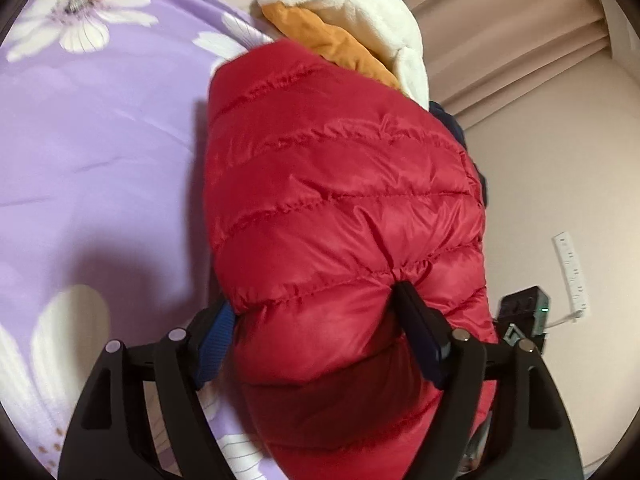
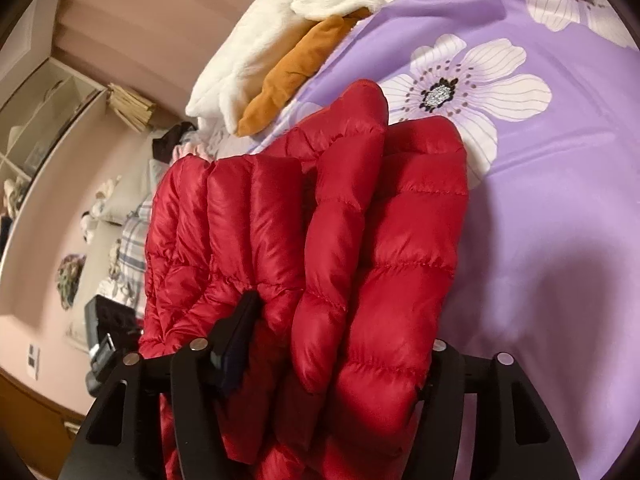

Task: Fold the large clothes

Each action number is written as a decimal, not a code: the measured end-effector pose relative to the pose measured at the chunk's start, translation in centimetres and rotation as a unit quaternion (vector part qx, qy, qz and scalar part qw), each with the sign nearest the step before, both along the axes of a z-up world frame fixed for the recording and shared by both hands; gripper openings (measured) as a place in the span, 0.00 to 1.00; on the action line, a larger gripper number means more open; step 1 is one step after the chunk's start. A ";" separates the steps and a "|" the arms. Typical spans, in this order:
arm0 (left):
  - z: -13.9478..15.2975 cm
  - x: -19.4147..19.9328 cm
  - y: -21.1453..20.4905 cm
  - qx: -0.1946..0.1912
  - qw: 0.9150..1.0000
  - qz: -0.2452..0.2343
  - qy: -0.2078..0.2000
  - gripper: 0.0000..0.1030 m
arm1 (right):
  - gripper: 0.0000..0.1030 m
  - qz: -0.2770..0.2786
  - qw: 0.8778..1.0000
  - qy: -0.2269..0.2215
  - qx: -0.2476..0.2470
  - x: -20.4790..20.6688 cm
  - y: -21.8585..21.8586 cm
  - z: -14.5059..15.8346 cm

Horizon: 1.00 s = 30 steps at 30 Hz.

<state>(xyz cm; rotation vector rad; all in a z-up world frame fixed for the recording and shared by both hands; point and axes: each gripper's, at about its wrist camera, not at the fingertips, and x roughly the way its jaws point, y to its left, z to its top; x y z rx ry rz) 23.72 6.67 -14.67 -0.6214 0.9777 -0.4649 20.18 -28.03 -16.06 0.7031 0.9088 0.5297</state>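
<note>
Plainly both sets of jaws straddle the red puffer jacket (image 1: 340, 200) — left gripper (image 1: 316, 320) and right gripper (image 2: 340, 344) spread wide, pads loosening or gripping I cannot tell. It lies bundled on the purple bedspread (image 1: 100, 140), just below the cream fleece (image 1: 352, 0). Next comes squaring the fold; no containers are visible.
</note>
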 end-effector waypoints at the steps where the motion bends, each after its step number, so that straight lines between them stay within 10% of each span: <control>1: 0.5 -0.2 -0.1 0.018 1.000 0.003 -0.006 0.76 | 0.63 -0.001 1.000 -0.001 -0.009 -0.1 0.1 0.1; 10: 4.0 -3.3 -0.4 0.139 0.987 0.016 -0.073 0.74 | 0.67 -0.034 0.984 -0.053 -0.169 -2.4 1.3 3.3; 16: 4.8 -5.1 -2.0 0.188 0.976 -0.003 -0.109 0.74 | 0.67 -0.100 0.941 -0.115 -0.303 -4.1 2.3 6.3; 30: 2.7 -6.3 -6.2 0.248 0.960 -0.044 -0.120 0.74 | 0.67 0.026 0.953 -0.127 -0.274 -4.6 6.1 4.9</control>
